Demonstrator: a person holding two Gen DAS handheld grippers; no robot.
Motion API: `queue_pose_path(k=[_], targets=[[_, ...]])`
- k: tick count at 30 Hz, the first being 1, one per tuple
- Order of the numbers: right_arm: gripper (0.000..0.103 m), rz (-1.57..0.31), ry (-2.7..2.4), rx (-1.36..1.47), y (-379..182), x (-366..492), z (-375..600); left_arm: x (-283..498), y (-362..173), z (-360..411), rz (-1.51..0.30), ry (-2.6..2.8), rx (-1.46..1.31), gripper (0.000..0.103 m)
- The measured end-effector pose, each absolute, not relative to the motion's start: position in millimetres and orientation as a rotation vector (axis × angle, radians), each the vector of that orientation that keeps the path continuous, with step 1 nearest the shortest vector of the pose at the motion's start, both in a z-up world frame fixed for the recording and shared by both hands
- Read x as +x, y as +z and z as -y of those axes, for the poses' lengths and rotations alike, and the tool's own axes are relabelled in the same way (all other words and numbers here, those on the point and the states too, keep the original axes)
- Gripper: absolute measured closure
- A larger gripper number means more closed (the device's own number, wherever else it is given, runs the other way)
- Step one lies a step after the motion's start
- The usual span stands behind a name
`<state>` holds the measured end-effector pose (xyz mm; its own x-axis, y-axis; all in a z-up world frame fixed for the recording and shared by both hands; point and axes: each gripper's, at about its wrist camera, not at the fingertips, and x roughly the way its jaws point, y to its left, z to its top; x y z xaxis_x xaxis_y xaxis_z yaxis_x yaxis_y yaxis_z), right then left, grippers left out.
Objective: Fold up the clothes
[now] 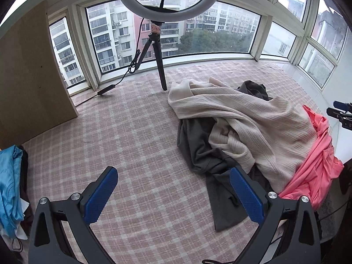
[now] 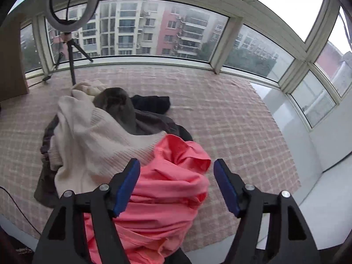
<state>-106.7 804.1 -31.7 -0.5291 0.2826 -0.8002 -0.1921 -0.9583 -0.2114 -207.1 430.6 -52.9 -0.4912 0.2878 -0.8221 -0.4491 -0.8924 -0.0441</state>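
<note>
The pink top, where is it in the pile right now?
The pink top lies at the pile's near right edge, directly ahead of the open right hand-held gripper, tucked against the cream sweater on its left.

clothes pile, all unfolded | cream ribbed sweater (image 1: 253, 118) crumpled on top | grey garment (image 1: 198, 145) under it, spilling out | coral-pink top (image 2: 167, 189) bunched against sweater's edge

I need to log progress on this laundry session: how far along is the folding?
Nothing looks folded. The cream sweater, grey garment and pink garment lie in one crumpled pile on the checked cloth. The left gripper and right gripper are open, holding nothing. All the folding remains.
</note>
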Motion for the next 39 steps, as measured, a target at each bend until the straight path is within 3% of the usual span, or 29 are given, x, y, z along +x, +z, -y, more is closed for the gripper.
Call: queue_pose_path(k=[2,8,9,11,14,15,17,20,30,34,36,38,39], targets=[[0.034,0.19,2.628,-1.421,-40.9,-133.4,-772.5,-204.6,-52.2,-429.7,-0.261,2.381,-1.26,0.001],[0.033,0.6,2.482,-1.64,-129.8,-207.2,-718.1,-204.1,-55.5,-405.2,-0.259,2.416,-1.29,0.001],[0.043,0.539,2.518,-1.653,-134.1,-209.4,-717.5,-205.7,-57.3,-399.4,-0.249,2.425,-1.303,0.001],[0.076,0.39,2.582,-1.647,-131.7,-211.9,-718.0,-209.2,-61.0,-387.8,-0.225,2.442,-1.33,0.001],[0.086,0.017,2.753,-1.542,-87.3,-209.1,-734.1,-214.5,-64.1,-374.3,-0.176,2.461,-1.361,0.001],[0.096,-0.093,2.806,-1.469,-66.1,-207.3,-740.9,-215.6,-63.6,-371.2,-0.163,2.468,-1.364,0.001],[0.096,-0.313,2.895,-1.314,-23.9,-203.9,-754.3,-216.5,-60.3,-366.7,-0.146,2.483,-1.356,0.001],[0.1,-0.409,3.022,-1.11,39.8,-197.9,-749.2,-214.5,-49.9,-361.1,-0.136,2.513,-1.32,0.001],[0.1,-0.204,3.451,-0.812,187.9,-196.9,-627.3,-196.3,-11.9,-306.5,-0.037,2.688,-1.206,0.001],[0.098,-0.049,3.605,-1.051,189.2,-225.7,-542.3,-181.4,-2.9,-272.5,0.013,2.772,-1.174,0.001],[0.083,0.135,3.513,-1.312,157.9,-250.8,-497.9,-173.9,-8.1,-255.6,0.033,2.801,-1.193,0.001],[0.069,0.159,3.465,-1.406,121.8,-254.8,-492.3,-168.1,-21.6,-242.3,0.062,2.791,-1.244,0.001],[0.067,0.171,3.44,-1.452,103.8,-256.7,-489.5,-165.7,-30.3,-237.2,0.073,2.779,-1.274,0.001]])
